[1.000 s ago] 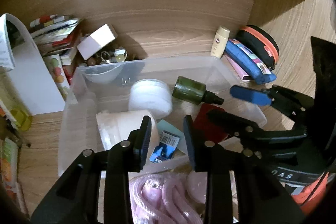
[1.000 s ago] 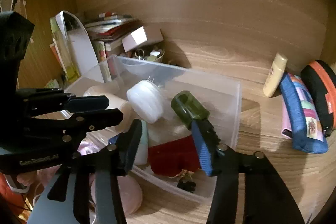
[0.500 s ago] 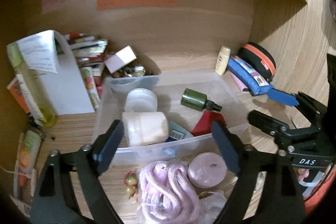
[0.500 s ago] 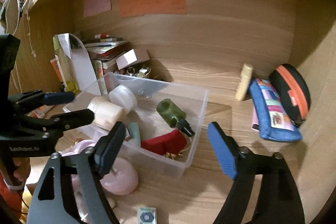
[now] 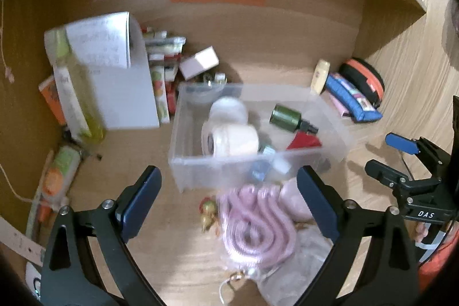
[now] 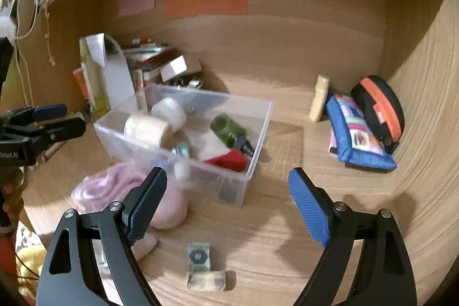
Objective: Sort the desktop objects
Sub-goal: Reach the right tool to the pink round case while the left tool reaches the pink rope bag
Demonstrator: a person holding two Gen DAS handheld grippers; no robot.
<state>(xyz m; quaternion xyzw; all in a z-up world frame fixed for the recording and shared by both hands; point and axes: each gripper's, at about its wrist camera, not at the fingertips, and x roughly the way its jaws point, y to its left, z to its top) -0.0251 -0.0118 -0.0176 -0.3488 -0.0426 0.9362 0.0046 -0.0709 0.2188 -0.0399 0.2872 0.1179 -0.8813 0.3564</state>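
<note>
A clear plastic bin (image 5: pixel 218 177) (image 6: pixel 252 128) stands on the wooden desk. It holds two white rolls (image 5: pixel 232 138), a green bottle with a black cap (image 5: pixel 289 118) (image 6: pixel 229 131) and a red item (image 5: pixel 304 141) (image 6: pixel 229 158). A pink coiled cord (image 5: pixel 258 222) (image 6: pixel 114 182) and a pink round case (image 5: pixel 292 200) lie in front of the bin. My left gripper (image 5: pixel 229 197) is open and empty above the cord. My right gripper (image 6: pixel 229 202) is open and empty in front of the bin. Each gripper shows at the edge of the other's view.
A cream tube (image 6: pixel 318 98), a blue pouch (image 6: pixel 358 134) and a black-orange case (image 6: pixel 378 105) lie at the right wall. Books, a white box (image 5: pixel 198 62) and a file holder (image 5: pixel 120 88) stand at the left. A small patterned box (image 6: pixel 199 257) lies near the front.
Both grippers have drawn back from the bin and opened wide. The green bottle stays in the bin.
</note>
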